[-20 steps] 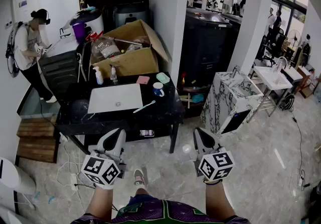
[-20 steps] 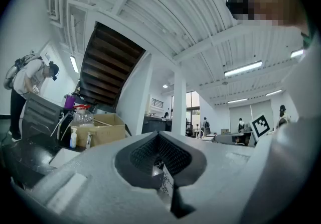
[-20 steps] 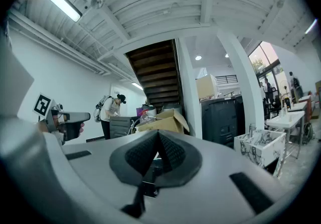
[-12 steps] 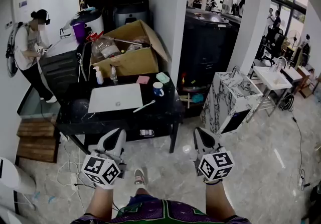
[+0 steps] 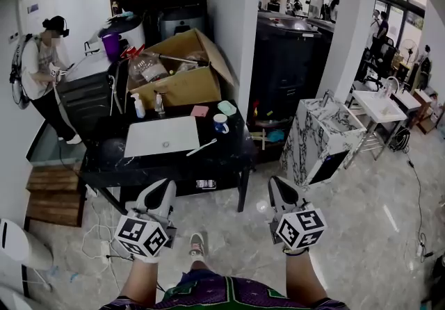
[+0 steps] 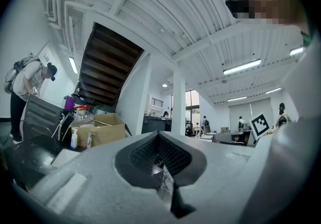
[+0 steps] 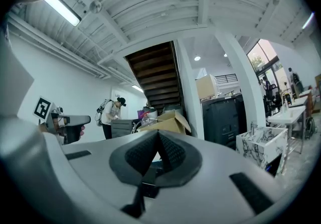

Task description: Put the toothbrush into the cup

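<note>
Grey-white and side by side, both tools sat lowest in the head view, over pale floor (image 5: 361,246) and short of the table. The left gripper (image 5: 161,190) was clamped fully together, pads (image 6: 143,155) meeting, nothing between them. The right gripper (image 5: 277,189) was closed the same way, also empty.

Past them stood the black table (image 5: 167,171). The toothbrush (image 5: 201,147) lay flat on it, just off the right edge of a white mat (image 5: 162,136), well apart from both tools. Just beyond it the cup (image 5: 220,123) stood upright, near but not touching.

Further back, a spray bottle (image 5: 137,105) stood before an open cardboard box (image 5: 177,83). Far left, a person (image 5: 38,72) bent over a counter.
</note>
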The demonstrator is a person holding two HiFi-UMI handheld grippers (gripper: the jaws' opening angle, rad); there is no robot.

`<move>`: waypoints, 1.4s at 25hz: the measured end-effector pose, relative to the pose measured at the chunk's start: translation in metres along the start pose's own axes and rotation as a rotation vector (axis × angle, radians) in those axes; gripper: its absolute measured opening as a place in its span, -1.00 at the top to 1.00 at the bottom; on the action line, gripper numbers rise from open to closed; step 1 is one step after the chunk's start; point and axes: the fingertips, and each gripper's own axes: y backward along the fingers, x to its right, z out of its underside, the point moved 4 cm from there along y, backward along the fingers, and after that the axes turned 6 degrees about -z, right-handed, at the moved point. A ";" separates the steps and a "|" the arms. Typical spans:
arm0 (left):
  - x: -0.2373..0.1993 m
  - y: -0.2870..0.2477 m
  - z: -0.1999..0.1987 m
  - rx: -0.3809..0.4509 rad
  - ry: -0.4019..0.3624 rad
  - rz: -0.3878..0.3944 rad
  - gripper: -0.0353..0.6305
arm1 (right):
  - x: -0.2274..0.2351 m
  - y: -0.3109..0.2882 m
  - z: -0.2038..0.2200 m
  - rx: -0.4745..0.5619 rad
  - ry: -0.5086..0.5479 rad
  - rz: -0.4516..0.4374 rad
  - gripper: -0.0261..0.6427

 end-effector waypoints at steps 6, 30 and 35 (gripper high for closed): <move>0.000 -0.005 0.003 -0.011 -0.012 0.002 0.85 | 0.002 -0.003 0.006 -0.007 -0.013 -0.007 0.92; -0.055 -0.096 0.013 -0.052 -0.001 0.024 0.84 | 0.038 -0.091 0.004 -0.040 -0.026 0.010 0.92; -0.071 -0.129 0.017 -0.056 0.007 0.036 0.85 | 0.053 -0.118 0.004 -0.050 -0.024 0.019 0.92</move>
